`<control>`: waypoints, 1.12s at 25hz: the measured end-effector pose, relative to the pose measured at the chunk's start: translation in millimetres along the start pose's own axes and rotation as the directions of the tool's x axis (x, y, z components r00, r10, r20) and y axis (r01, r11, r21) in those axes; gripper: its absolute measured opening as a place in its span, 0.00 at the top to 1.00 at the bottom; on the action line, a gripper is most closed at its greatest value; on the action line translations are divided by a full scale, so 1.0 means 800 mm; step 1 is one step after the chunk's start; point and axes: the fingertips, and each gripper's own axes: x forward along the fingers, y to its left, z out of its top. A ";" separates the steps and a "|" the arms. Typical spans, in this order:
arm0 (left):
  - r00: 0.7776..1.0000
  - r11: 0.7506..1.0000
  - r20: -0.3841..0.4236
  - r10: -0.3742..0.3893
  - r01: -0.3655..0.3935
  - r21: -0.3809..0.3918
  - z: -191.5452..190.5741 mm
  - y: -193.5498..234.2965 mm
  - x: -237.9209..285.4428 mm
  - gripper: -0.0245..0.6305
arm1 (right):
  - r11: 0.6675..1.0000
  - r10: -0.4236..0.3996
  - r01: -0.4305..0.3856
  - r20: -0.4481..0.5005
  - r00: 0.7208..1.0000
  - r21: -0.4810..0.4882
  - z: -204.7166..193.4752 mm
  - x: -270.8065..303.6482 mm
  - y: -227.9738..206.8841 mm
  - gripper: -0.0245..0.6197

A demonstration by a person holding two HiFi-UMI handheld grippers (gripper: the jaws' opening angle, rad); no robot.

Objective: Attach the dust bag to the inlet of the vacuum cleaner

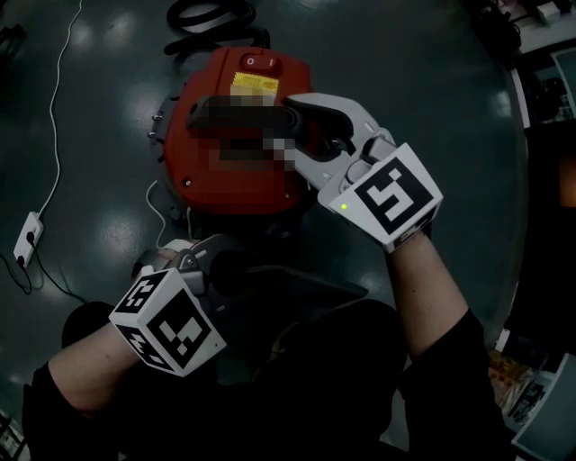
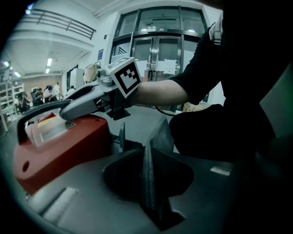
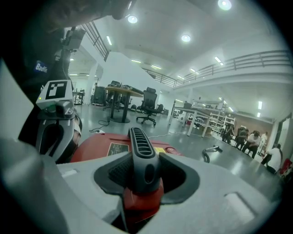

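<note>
The red vacuum cleaner (image 1: pixel 207 171) stands on the dark floor in front of me, its black carry handle (image 1: pixel 315 112) across the top. My right gripper (image 1: pixel 301 126) reaches in from the right and is shut on that handle (image 3: pixel 143 160), one pad against each side. In the left gripper view the red body (image 2: pixel 59 146) lies left of the jaws. My left gripper (image 1: pixel 216 254) is low at the vacuum's near side, shut on a thin dark textured sheet, the dust bag (image 2: pixel 158 137), which stands upright between its pads. The rest of the bag (image 1: pixel 297 297) is a dark shape by my lap.
A black hose (image 1: pixel 211 13) coils on the floor behind the vacuum. A white cable runs down the left to a power strip (image 1: pixel 29 236). Boxes and clutter (image 1: pixel 540 396) line the right edge. Desks, chairs and several people stand far off in the hall.
</note>
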 end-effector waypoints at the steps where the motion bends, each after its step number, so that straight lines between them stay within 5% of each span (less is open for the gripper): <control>1: 1.000 1.000 0.009 -0.002 0.002 -0.028 -0.002 0.002 -0.004 0.87 | 1.000 -0.003 0.003 -0.002 1.000 0.001 0.000 0.000 0.000 0.72; 5: 1.000 0.995 0.021 0.008 -0.006 -0.096 -0.008 0.009 -0.010 0.87 | 1.000 -0.006 0.006 -0.012 1.000 0.002 -0.002 0.000 -0.001 0.72; 16: 0.999 0.998 -0.008 0.031 -0.032 -0.059 -0.006 0.009 0.002 0.83 | 0.999 -0.030 0.031 -0.014 0.999 0.014 -0.002 0.001 -0.001 0.71; 22: 0.996 0.995 -0.027 0.085 -0.086 -0.053 -0.025 0.022 -0.010 0.60 | 0.999 -0.044 0.044 0.009 0.999 0.020 0.001 0.000 -0.001 0.71; 28: 0.994 0.994 0.002 0.111 -0.111 -0.021 -0.006 0.016 -0.029 0.56 | 0.997 -0.071 0.071 0.007 0.997 0.042 0.004 -0.024 -0.006 0.69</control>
